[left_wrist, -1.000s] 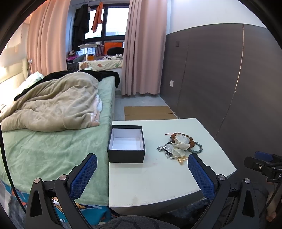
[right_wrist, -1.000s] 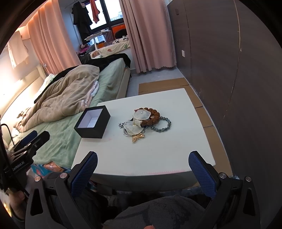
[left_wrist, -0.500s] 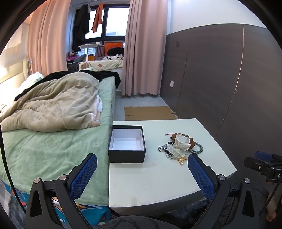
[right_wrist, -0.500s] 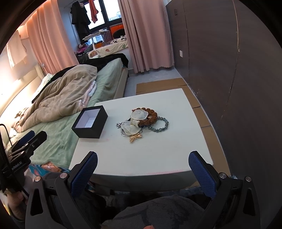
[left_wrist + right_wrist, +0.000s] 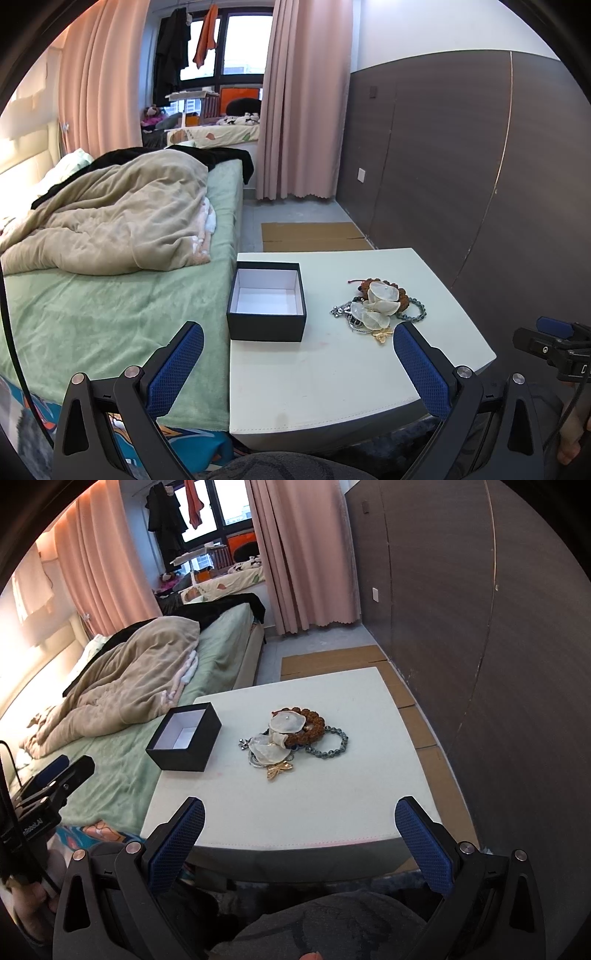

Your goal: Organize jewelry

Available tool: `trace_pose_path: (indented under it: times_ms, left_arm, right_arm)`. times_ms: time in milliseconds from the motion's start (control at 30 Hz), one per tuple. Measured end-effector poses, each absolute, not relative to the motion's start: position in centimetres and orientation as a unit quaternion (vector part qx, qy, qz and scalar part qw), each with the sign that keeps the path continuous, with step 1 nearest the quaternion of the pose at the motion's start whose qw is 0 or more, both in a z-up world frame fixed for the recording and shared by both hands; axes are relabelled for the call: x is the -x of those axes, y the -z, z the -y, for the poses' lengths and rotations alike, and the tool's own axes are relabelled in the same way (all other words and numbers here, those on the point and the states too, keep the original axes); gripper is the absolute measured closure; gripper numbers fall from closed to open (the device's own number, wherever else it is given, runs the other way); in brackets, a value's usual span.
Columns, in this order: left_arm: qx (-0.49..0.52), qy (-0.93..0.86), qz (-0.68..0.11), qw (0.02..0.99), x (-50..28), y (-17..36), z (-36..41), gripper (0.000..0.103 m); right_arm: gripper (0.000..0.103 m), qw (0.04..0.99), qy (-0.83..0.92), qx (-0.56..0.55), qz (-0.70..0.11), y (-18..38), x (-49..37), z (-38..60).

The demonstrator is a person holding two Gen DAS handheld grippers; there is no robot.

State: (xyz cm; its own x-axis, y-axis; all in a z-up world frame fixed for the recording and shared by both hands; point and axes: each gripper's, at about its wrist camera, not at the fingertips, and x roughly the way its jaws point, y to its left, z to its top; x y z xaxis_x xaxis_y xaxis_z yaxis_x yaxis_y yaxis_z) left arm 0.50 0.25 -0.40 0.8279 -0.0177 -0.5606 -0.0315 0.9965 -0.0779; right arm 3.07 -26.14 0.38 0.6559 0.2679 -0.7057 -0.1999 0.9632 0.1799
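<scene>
A home bedroom: a bed with green sheet [image 5: 92, 314] and rumpled beige blanket [image 5: 122, 221] lies left, pink floor-length curtains [image 5: 295, 103] framing the far window [image 5: 236, 48].

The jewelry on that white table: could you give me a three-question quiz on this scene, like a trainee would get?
1. True or false: the black box already holds jewelry.
2. Which piece in the jewelry pile lies nearest the camera in the right wrist view? A) gold charm B) brown bead bracelet C) grey bead bracelet
3. Fill in: both the left gripper and the right gripper are ____.

Key: 1 false, it is empty; 2 A; 3 open.
</scene>
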Motion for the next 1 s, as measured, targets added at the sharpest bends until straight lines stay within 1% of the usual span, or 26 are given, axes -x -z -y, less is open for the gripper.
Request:
trace_pose_path:
  times_ms: [433,800,1000]
  left_arm:
    - [0.042,-0.008,-0.291,0.956,-0.3,0.5,-0.4,0.001]
    - [0.001,-0.037,-0.293,0.955,-0.6,0.2,-0.4,0.001]
    - [-0.012,-0.020,-0.298,0.954,-1.9,-1.0,-0.3,0.001]
  right_arm:
    - [0.001,0.915,-0.124,-0.030,-0.382,-0.5,-2.6,25.8]
    - [0.001,0.909,-0.109,-0.028,-0.402,-0.1,-3.4,25.7]
    - [0.001,0.912,-0.109,-0.043,-0.394,-0.8,-4.8,26.4]
